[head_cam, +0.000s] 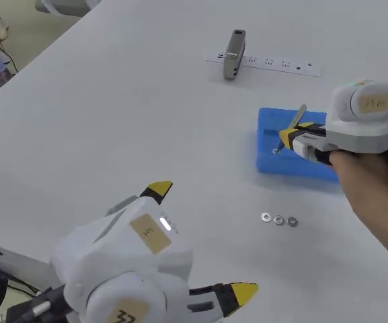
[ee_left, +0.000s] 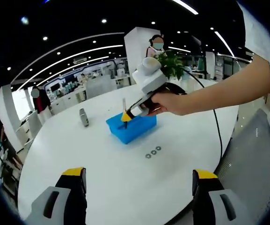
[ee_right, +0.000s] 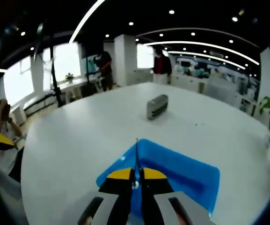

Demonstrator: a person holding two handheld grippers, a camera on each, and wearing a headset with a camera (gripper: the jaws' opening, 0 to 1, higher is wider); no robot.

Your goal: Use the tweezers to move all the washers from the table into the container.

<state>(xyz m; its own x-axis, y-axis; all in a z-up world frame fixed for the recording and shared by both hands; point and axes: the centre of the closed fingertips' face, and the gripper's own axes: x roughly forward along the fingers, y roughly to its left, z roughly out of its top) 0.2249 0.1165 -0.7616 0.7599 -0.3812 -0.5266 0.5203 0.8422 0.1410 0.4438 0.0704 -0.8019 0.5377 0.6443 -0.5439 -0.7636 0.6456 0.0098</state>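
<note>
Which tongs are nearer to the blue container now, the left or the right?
Right. The right tongs, shut on the tweezers, are above the blue container. The left tongs are open and far from it, over the near table.

Left gripper [head_cam: 202,241] low in front, yellow-tipped jaws wide apart, nothing between them. Right gripper [head_cam: 289,136], held by a hand [head_cam: 362,175], clamps the tweezers [head_cam: 300,113] over the blue container [head_cam: 274,165]; tweezer tips too small to read, possibly inside it. Three washers [head_cam: 279,220] sit in a row on the white surface [head_cam: 113,114], near the container. Power strip [head_cam: 267,62] at the far side.
</note>
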